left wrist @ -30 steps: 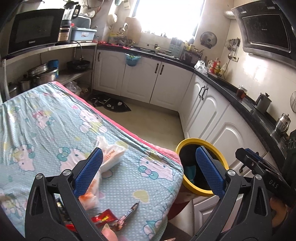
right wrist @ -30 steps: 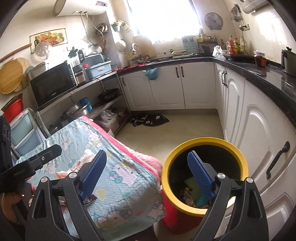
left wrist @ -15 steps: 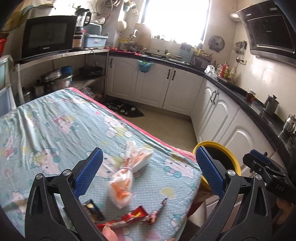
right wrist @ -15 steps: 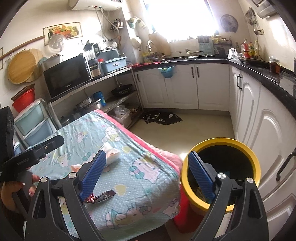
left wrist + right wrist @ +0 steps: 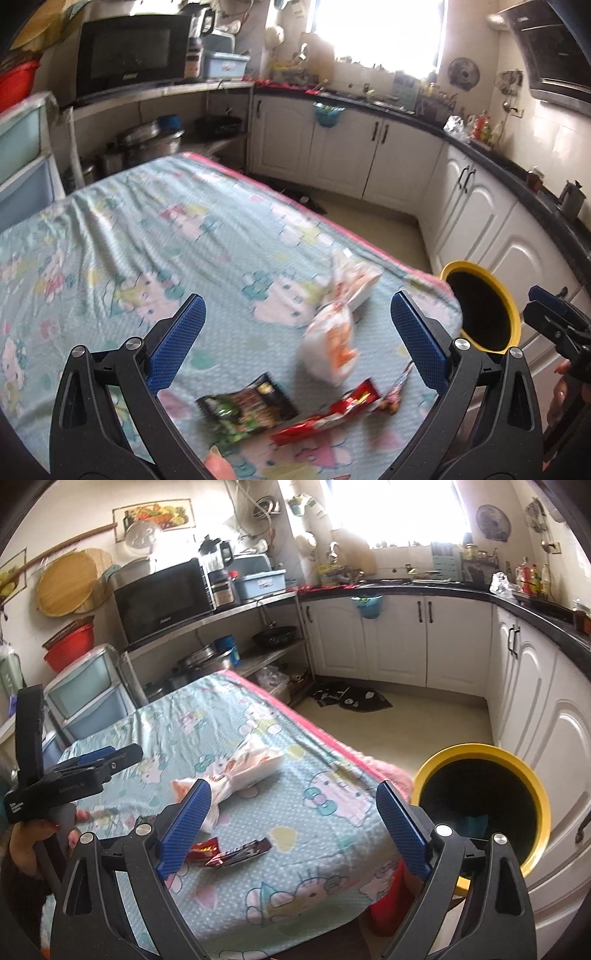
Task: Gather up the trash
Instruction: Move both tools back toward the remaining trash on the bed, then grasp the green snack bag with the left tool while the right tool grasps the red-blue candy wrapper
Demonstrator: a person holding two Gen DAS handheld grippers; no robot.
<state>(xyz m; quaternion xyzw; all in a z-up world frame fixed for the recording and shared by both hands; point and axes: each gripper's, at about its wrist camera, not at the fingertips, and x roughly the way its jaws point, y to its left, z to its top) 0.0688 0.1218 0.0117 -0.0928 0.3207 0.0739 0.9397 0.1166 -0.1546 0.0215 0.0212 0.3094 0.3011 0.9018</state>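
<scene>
The left claw [image 5: 298, 332] is hovering above the table [image 5: 155, 236] with its jaws spread wide and nothing between the blue pads [image 5: 177, 343]. The table is wearing a pale cartoon-print cloth. Ahead of this claw, slightly toward its right pad, a tied white plastic bag [image 5: 334, 325] is lying on the cloth; motion blur is obscuring its contents. Nearer the claw, below the gap between the pads, a dark snack packet [image 5: 245, 410] is lying beside a red wrapper [image 5: 328, 417], and a small dark wrapper [image 5: 395, 391] is sitting just beyond the red one, close to the right pad.

The right claw [image 5: 293, 825] is also standing wide and holding nothing. The white bag [image 5: 243, 771] is lying just ahead of its left pad. The red wrapper [image 5: 201, 849] and a dark wrapper [image 5: 242, 851] are lying between the pads, close to the left one. The yellow-rimmed trash bin [image 5: 480, 753] is standing off the table edge, ahead and right of the right pad, with some blue material visible inside.
</scene>
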